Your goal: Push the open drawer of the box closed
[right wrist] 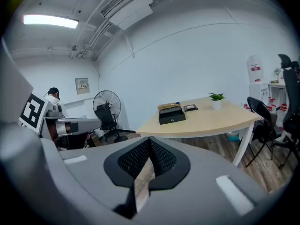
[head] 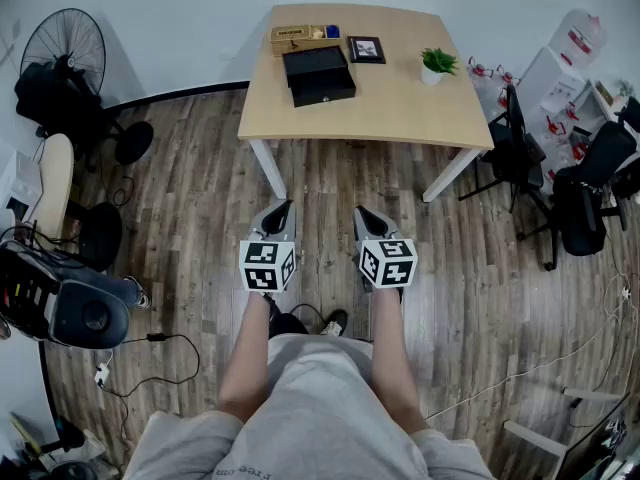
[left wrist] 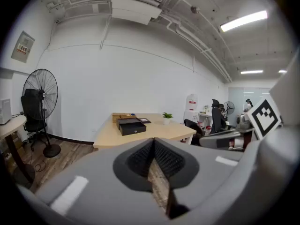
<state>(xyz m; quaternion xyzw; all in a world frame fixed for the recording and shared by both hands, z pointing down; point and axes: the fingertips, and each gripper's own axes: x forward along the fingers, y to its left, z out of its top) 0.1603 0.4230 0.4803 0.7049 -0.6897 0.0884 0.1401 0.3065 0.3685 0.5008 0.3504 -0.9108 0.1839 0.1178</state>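
Your left gripper (head: pixel 283 208) and right gripper (head: pixel 361 212) hang side by side over the plank floor (head: pixel 200 218), well apart from the table (head: pixel 400 108). In each gripper view the jaws meet at their tips with nothing between them, only floor showing through the slit behind.

The wooden box (head: pixel 297 38) sits at the table's far edge. Its black drawer (head: pixel 318 74) is pulled out toward you and lies open. The drawer's inside looks dark and bare, though it is too small to be sure. Something small and blue (head: pixel 332 31) rests at the box's right end. A framed picture (head: pixel 366 49) lies just beside the drawer, and a potted plant (head: pixel 437 64) stands further right.
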